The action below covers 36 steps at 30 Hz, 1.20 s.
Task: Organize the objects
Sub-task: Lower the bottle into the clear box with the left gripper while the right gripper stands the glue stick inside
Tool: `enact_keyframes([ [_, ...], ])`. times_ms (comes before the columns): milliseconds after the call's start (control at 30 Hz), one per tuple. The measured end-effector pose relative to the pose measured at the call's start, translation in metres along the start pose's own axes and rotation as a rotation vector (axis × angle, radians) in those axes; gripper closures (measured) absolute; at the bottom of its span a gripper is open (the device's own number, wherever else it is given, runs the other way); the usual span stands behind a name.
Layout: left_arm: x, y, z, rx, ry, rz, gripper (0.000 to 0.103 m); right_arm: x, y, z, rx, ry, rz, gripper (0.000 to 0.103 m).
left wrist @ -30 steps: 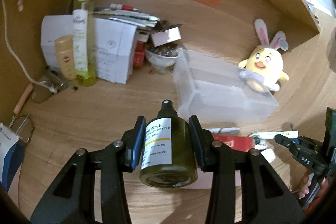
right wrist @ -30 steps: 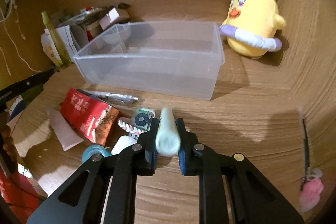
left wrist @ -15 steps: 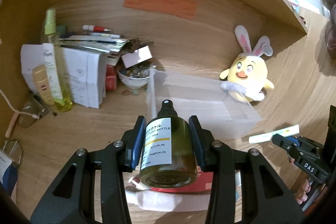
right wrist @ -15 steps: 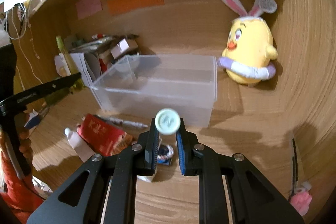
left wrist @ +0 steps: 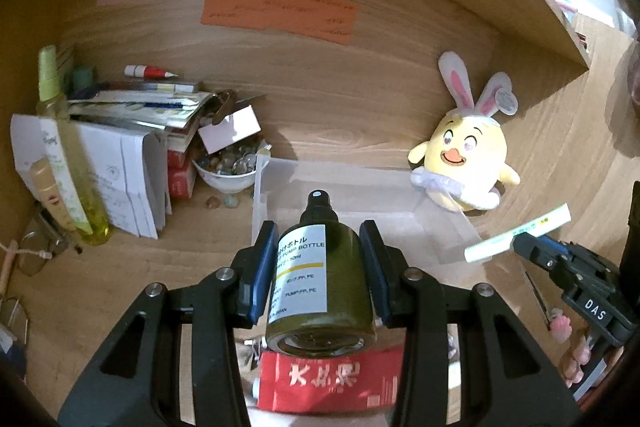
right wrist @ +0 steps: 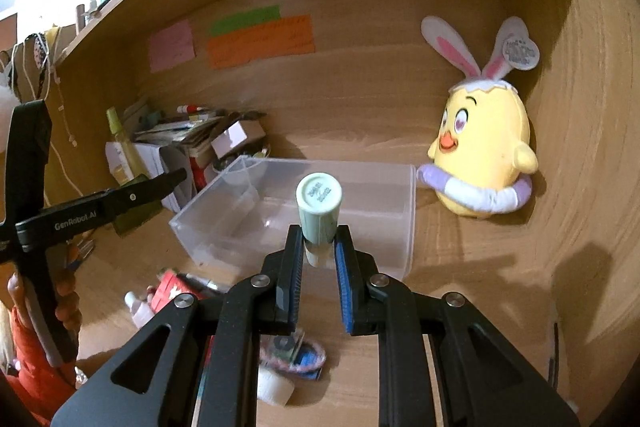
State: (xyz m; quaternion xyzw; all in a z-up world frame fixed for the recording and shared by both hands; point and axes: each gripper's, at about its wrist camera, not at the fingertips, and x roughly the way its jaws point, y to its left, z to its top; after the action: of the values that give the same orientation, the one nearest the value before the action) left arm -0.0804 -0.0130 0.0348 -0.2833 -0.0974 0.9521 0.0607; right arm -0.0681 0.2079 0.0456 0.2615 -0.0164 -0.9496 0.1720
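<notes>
My left gripper [left wrist: 319,251] is shut on a dark green pump bottle [left wrist: 320,275] with a white label, held above the desk just before the clear plastic bin [left wrist: 264,203]. My right gripper [right wrist: 318,241] is shut on a slim pale-green tube [right wrist: 319,205], its round cap end pointing at the camera, in front of the same clear bin [right wrist: 384,247]. In the left wrist view the right gripper [left wrist: 520,243] shows at the right with the white tube [left wrist: 520,233] sticking out. The left gripper [right wrist: 176,179] reaches in from the left of the right wrist view.
A red packet [left wrist: 328,383], a small white bottle [right wrist: 136,307], a braided band [right wrist: 292,355] and a white cap [right wrist: 274,387] lie on the desk in front of the bin. A yellow bunny plush [right wrist: 484,163] sits at the right. Boxes, papers and a bowl [left wrist: 228,175] crowd the back left.
Both grippers have risen with their loads. The bin now sits straight ahead of the left gripper, and the tube in the right gripper has tipped up so its cap end faces the camera.
</notes>
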Motion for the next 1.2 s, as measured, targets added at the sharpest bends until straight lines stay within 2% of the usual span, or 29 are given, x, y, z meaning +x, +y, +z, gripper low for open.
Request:
enact_keyframes([
  [300,0.034,0.001,0.018,-0.005,0.054,-0.004,0.061,0.034,-0.008,0.021,-0.04,0.016,-0.019,0.089],
  [700,0.095,-0.002,0.01,0.049,0.211,0.023,0.061,0.089,-0.02,0.006,-0.049,0.145,-0.038,0.089],
  [1200,0.115,-0.013,0.004,0.103,0.257,0.041,0.061,0.114,-0.016,0.0,-0.09,0.21,-0.055,0.089],
])
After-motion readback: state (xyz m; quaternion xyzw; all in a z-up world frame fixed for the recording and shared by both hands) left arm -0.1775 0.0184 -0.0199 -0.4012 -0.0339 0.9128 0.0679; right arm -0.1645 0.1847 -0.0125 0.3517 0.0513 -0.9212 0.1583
